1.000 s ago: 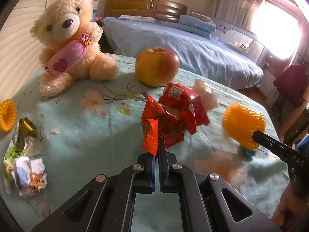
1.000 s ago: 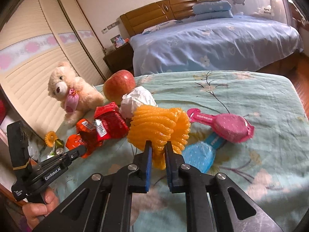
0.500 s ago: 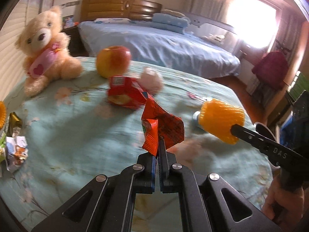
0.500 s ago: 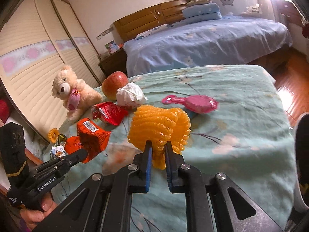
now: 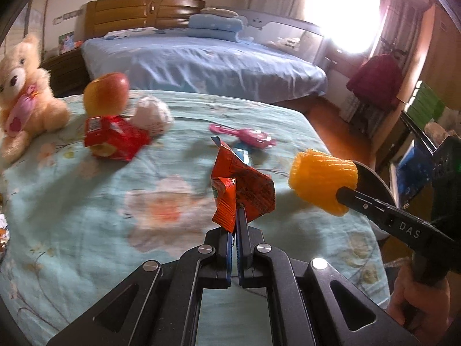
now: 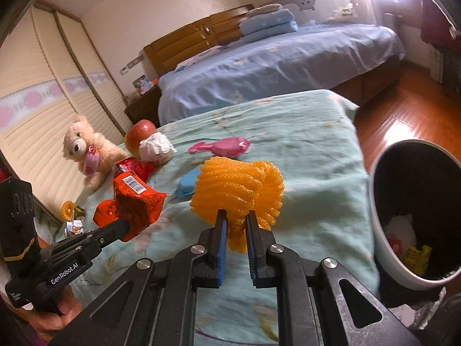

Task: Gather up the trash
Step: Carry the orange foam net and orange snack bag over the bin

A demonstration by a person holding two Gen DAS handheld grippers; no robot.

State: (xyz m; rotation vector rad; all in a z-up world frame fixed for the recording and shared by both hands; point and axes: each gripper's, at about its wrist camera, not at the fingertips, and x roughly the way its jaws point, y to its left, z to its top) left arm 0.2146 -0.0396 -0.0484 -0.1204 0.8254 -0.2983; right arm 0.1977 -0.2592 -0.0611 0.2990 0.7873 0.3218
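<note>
Both jaws are closed on trash: left gripper (image 5: pixel 236 219) pinches an orange wrapper (image 5: pixel 242 186), right gripper (image 6: pixel 234 232) squeezes a yellow foam net (image 6: pixel 237 189). At the right edge of the right view the bin (image 6: pixel 377 201) already holds some scraps. Red packet (image 5: pixel 113 139) and paper ball (image 5: pixel 151 112), upper left, wait on the table (image 5: pixel 86 201).

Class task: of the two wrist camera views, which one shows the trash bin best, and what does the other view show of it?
The right wrist view. The trash bin stands beside the table's right edge with its white rim, dark inside and some rubbish at the bottom visible. The left wrist view shows only a curved sliver of its rim behind the orange foam net.
</note>
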